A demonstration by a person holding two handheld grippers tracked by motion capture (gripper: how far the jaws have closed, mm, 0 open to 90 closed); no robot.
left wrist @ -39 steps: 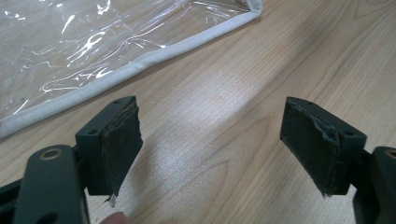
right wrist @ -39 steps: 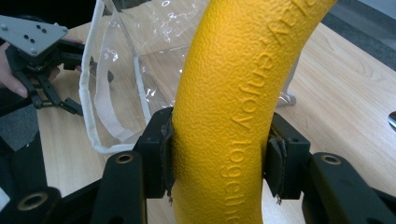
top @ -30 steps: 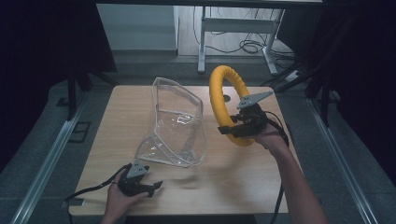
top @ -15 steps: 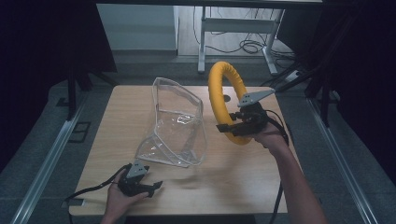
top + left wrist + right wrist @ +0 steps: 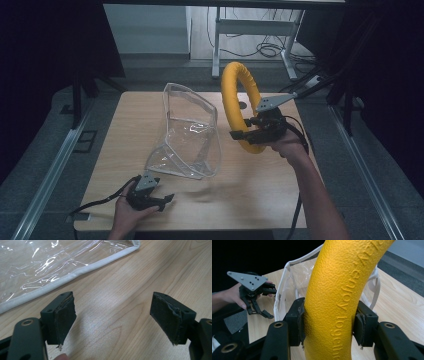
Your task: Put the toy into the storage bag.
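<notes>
Yellow ring (image 5: 239,102) is clamped in right gripper (image 5: 250,134), held upright above desk's right edge. Left gripper (image 5: 161,201) rests unclenched near front-left corner. Likely next: ring lowered into clear bag (image 5: 187,132), mouth alignment needed.

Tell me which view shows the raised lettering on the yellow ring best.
The right gripper view: the yellow ring sits close up between the right tongs, with embossed words running along its surface. In the high view the ring is too small for lettering to show. The left gripper view looks at the clear bag and table.
</notes>
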